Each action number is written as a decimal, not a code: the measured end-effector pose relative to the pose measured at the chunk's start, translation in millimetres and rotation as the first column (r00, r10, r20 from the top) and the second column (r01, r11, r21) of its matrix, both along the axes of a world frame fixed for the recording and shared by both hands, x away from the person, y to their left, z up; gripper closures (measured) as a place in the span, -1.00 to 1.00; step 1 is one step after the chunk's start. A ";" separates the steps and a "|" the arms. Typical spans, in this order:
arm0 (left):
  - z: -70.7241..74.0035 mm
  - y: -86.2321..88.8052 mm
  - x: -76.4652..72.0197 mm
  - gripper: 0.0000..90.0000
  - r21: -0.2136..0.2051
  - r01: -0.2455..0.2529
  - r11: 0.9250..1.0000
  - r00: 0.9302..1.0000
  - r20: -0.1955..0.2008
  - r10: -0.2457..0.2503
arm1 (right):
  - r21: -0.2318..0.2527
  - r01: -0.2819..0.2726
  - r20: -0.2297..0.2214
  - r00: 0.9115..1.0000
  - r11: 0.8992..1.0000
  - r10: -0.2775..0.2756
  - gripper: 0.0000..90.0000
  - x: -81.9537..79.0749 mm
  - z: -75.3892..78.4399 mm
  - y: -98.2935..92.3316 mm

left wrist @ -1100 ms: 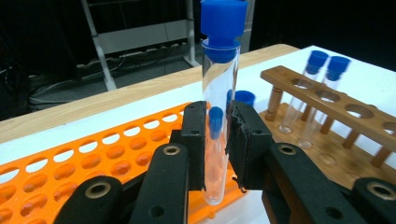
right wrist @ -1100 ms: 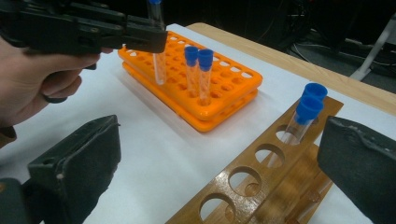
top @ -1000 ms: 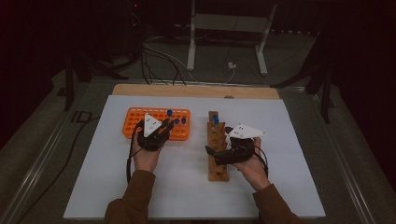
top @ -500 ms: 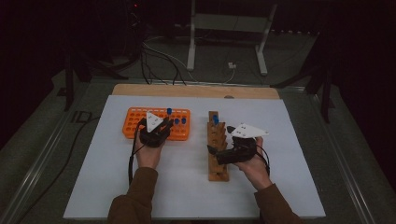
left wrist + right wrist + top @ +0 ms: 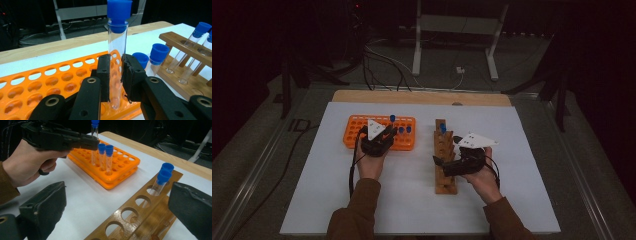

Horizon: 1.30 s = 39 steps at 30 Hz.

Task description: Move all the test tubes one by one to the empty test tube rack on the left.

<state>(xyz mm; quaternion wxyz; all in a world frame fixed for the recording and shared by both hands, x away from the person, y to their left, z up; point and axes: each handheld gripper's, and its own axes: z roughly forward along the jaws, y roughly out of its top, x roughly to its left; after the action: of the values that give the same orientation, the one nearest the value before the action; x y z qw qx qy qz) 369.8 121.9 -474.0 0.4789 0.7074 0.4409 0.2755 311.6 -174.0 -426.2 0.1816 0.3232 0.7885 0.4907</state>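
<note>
Your left tongs (image 5: 115, 75) pinch a clear, blue-capped glass tube (image 5: 117, 47) upright over the orange plastic rack (image 5: 45, 82), while your right tongs (image 5: 117, 217) stand spread beside the glossy wooden rack (image 5: 140, 212).

Five blue-capped tubes (image 5: 109, 158), one orange rack (image 5: 357, 131), one wooden rack (image 5: 445, 172), two grippers (image 5: 379, 140).

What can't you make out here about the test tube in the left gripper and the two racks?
- Test tube bottom, left gripper view: the left gripper's pads hide whether it sits in the orange rack.
- Wooden rack, right gripper view: its near end is cut off by the frame edge and the right gripper's pads.
- High view: tubes too small and dim to count.
</note>
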 end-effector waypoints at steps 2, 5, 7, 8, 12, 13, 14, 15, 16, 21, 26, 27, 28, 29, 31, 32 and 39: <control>-1.5 -0.6 1.1 0.71 -0.003 -0.001 1.000 1.000 -0.004 0.001 | 0.001 0.001 -0.002 1.000 1.000 -0.001 -0.95 0.0 -0.2 -0.1; -3.8 -2.9 2.4 0.71 0.010 -0.005 1.000 1.000 -0.017 0.005 | 0.002 -0.004 0.002 1.000 1.000 0.004 -0.94 -0.4 0.0 0.2; -6.4 -5.2 2.9 0.71 0.033 -0.001 0.999 0.999 -0.033 0.002 | 0.003 -0.005 0.001 1.000 1.000 0.005 -0.94 -0.5 0.2 0.3; -7.9 -6.3 3.1 0.71 0.049 -0.001 0.999 0.999 -0.039 0.003 | 0.003 -0.006 0.001 1.000 1.000 0.006 -0.94 -0.5 0.2 0.3; -14.4 -7.6 3.4 0.71 0.082 0.001 0.997 0.998 -0.070 0.005 | 0.006 -0.006 0.002 1.000 1.000 0.006 -0.94 -0.7 0.4 -0.2; -16.2 -7.4 3.2 0.71 0.095 0.004 0.995 0.997 -0.077 0.003 | 0.005 -0.005 0.002 1.000 1.000 0.005 -0.94 -0.7 0.4 -0.3; -17.6 -6.7 3.1 0.72 0.098 0.007 0.995 0.997 -0.082 0.001 | 0.005 -0.004 0.000 1.000 1.000 0.004 -0.94 -0.7 0.4 -0.6; -18.3 -5.7 3.0 0.72 0.093 0.009 0.996 0.996 -0.087 -0.001 | 0.006 -0.004 0.000 1.000 1.000 0.004 -0.94 -0.5 0.2 -0.9; -18.2 -4.7 3.0 0.72 0.092 0.008 0.996 0.995 -0.096 0.001 | 0.004 -0.003 0.000 1.000 1.000 0.003 -0.94 -0.5 0.1 -1.0; -20.2 -5.8 4.1 0.72 0.127 0.025 0.992 0.991 -0.135 -0.007 | 0.003 -0.005 -0.003 1.000 1.000 0.005 -0.94 -0.6 -0.8 0.9; -21.5 -6.6 4.8 0.73 0.132 0.025 0.991 0.989 -0.146 -0.005 | -0.002 -0.010 -0.005 1.000 1.000 0.010 -0.94 -0.8 -1.4 2.1; -21.5 -7.0 4.7 0.73 0.131 0.025 0.991 0.989 -0.146 -0.006 | -0.001 -0.009 -0.005 1.000 1.000 0.009 -0.94 -0.7 -1.6 2.1; -21.5 -7.6 4.7 0.73 0.131 0.024 0.991 0.989 -0.146 -0.005 | 0.000 -0.008 -0.006 1.000 1.000 0.008 -0.94 -0.5 -1.7 1.9; -21.5 -7.5 4.7 0.73 0.128 0.023 0.992 0.989 -0.148 -0.004 | 0.002 -0.007 -0.007 1.000 1.000 0.007 -0.94 -0.3 -1.9 1.9; -21.3 -7.4 5.0 0.72 0.124 0.022 0.992 0.988 -0.152 -0.003 | 0.000 -0.006 -0.009 1.000 1.000 0.006 -0.94 0.1 -2.6 2.1; -21.2 -7.4 5.0 0.72 0.124 0.023 0.992 0.988 -0.152 -0.004 | 0.000 -0.006 -0.009 1.000 1.000 0.006 -0.94 0.5 -3.0 2.3; -19.9 -7.0 3.8 0.44 0.123 -0.007 0.992 0.987 -0.160 0.027 | 0.002 -0.009 -0.011 1.000 1.000 0.009 -0.94 0.7 -2.9 3.3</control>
<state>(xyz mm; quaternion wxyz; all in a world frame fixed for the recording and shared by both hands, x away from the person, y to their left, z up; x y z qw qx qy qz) 373.6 114.9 -493.9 0.3949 0.7516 0.4667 0.2478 312.3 -170.7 -429.1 0.1746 0.3224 0.7904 0.4908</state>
